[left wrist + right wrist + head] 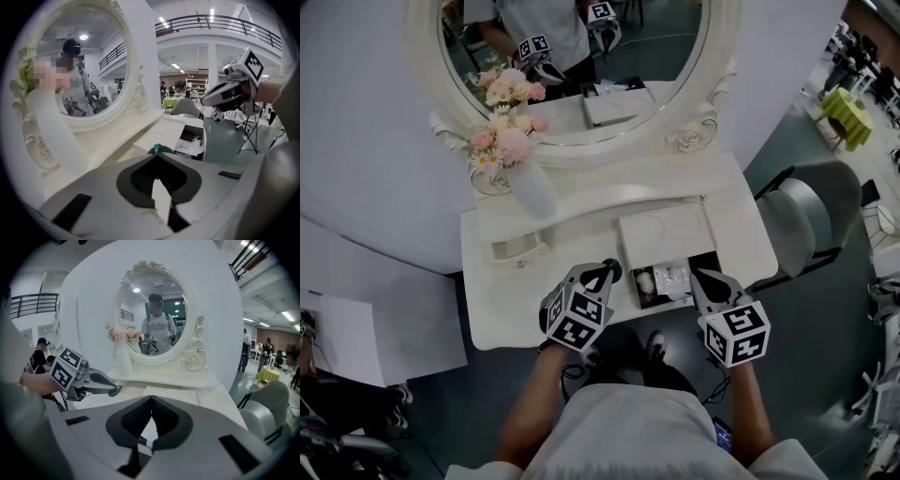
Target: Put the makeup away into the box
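Your left gripper (607, 273) pinches a small green thing (612, 269), probably a makeup piece, in nearly closed jaws, and the open box (704, 262) lies just right of it in the head view, with your right gripper (699, 276), jaws together and empty, at the box's right edge.

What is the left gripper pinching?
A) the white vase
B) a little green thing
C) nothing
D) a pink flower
B: the left gripper has its tips closed on a small green thing, which pokes out just past them.
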A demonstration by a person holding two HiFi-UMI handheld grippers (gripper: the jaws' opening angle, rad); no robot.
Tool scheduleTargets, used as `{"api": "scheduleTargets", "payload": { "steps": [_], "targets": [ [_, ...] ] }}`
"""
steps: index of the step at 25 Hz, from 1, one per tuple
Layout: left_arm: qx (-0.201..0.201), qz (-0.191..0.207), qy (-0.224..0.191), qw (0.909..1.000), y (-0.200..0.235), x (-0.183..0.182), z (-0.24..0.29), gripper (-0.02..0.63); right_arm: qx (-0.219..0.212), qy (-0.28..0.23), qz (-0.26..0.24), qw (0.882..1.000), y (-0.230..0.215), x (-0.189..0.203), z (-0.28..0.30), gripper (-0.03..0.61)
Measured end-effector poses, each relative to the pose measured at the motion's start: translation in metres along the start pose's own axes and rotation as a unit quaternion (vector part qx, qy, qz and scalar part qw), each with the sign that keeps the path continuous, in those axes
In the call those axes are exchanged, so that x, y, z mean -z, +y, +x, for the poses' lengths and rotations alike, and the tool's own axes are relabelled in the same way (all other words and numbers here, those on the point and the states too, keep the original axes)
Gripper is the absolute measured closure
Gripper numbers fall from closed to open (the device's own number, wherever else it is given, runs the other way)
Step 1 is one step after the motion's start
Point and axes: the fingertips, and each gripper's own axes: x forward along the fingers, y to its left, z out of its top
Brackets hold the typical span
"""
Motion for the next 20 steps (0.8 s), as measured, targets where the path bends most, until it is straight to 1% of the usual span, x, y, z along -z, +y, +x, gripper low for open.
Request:
{"api": "scheduleTargets", "payload": {
  "steps": [5,10,16,20],
  "targets": [
    [0.029,0.025,-0.008,0.9993,-0.029,-0.031,0.029,0.607,0.022,-0.007,0.012,1.0,-0.034,0.006,-0.017,0.577],
    [0.058,0.05,-0.005,0.9971,-0.06,-0.053,0.058,0.607,0.044,-0.007,0.03,0.999,-0.065,0.017,-0.032,0.577],
    [0.098,0.06,0.009,0.9933,-0.09,-0.066,0.095,0.607,0.061,-0.003,0.05,0.997,-0.096,0.033,-0.044,0.577],
    [0.124,0.077,0.027,0.989,-0.112,-0.068,0.122,0.607,0.069,0.003,0.063,0.996,-0.115,0.046,-0.049,0.578]
  ]
}}
